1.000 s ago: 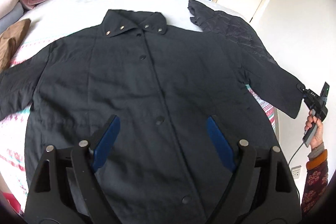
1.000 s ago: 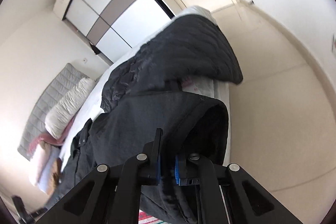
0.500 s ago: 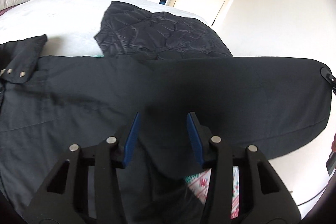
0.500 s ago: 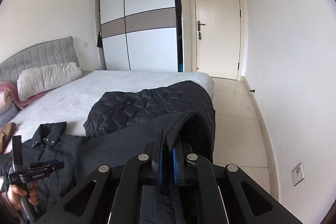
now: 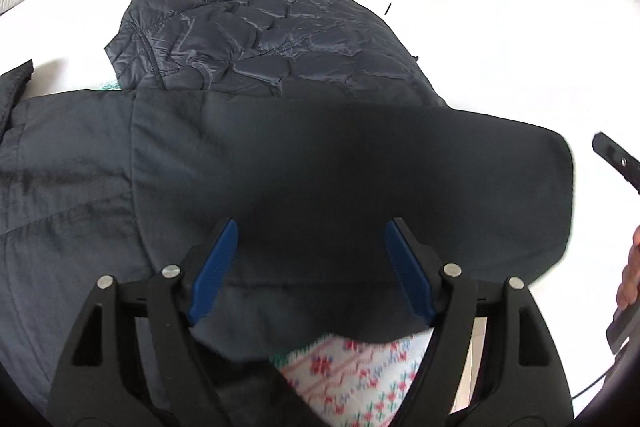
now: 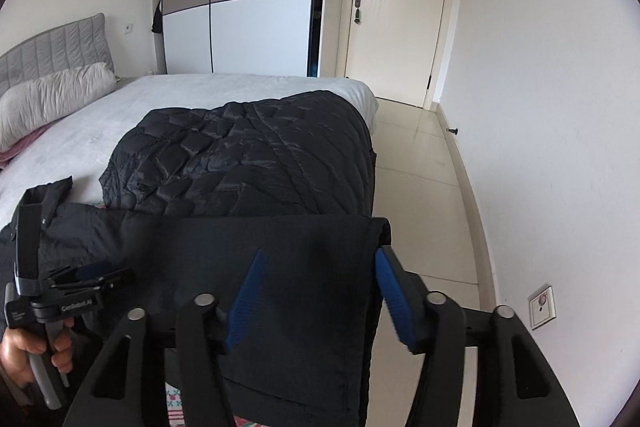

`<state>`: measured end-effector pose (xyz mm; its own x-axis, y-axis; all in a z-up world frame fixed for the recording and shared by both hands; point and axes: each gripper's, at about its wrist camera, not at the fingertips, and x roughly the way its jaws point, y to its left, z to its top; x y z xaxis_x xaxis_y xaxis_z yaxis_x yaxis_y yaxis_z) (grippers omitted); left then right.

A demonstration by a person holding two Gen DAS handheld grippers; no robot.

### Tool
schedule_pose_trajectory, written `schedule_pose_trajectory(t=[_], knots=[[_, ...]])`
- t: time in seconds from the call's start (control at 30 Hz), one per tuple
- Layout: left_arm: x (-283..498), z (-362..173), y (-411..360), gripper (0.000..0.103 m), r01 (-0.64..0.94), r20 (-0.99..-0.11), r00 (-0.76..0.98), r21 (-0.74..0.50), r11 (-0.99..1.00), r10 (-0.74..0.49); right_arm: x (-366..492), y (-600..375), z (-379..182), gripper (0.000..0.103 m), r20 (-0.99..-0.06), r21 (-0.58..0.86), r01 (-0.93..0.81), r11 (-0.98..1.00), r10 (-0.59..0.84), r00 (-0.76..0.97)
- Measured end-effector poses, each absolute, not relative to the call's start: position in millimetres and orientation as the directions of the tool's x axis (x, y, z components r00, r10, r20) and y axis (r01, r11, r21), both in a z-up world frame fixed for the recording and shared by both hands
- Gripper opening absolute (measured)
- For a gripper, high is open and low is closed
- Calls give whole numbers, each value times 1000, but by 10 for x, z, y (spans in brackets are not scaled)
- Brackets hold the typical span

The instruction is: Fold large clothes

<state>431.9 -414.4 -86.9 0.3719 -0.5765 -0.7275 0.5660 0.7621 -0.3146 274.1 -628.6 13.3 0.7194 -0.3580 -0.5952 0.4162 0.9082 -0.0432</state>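
Observation:
A large black coat point(image 5: 100, 163) lies spread on the bed, its right sleeve point(image 5: 360, 183) stretched toward the bed's right edge. My left gripper point(image 5: 312, 251) is open just above the sleeve near the armpit, blue pads apart. My right gripper point(image 6: 318, 287) is open with the sleeve cuff point(image 6: 320, 259) lying between its spread fingers, hanging over the bed edge. The left gripper also shows in the right wrist view point(image 6: 92, 273), at the lower left over the coat. The coat's collar point(image 6: 50, 191) shows at far left.
A black quilted jacket point(image 5: 272, 39) lies behind the sleeve on the white bed point(image 6: 192, 95), draped over its right edge. A patterned blanket point(image 5: 360, 371) shows under the coat. A pillow point(image 6: 52, 99), wardrobe point(image 6: 240, 7), door point(image 6: 396, 7) and tiled floor point(image 6: 420, 179) lie beyond.
My right gripper has opened and let go of the sleeve cuff. My left gripper swung right from the coat's front to the sleeve, narrowed, then opened wide again.

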Motion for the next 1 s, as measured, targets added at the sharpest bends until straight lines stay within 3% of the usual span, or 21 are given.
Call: schedule_pose_trajectory(t=[0.17, 0.33, 0.53, 0.73, 1.0], knots=[[3747, -496, -3496, 79, 589, -763, 412, -194, 785, -498, 2413, -5893, 480, 78, -581, -9, 345, 939, -285, 763], [3245, -148, -2469, 85, 510, -769, 483, -141, 849, -418, 2007, -5371, 676, 89, -580, 4, 261, 965, -211, 787], [2748, 39, -1168, 86, 372, -785, 548, -79, 925, -288, 1653, -4812, 688, 91, -614, 46, 193, 980, -125, 779], [2328, 37, 16, 86, 193, -780, 604, -59, 980, -166, 1521, -4215, 620, 92, -647, 78, 119, 990, -41, 761], [2255, -34, 1129, 86, -65, -793, 598, -193, 979, -117, 1719, -3346, 473, 92, -672, 140, 16, 990, 83, 736]])
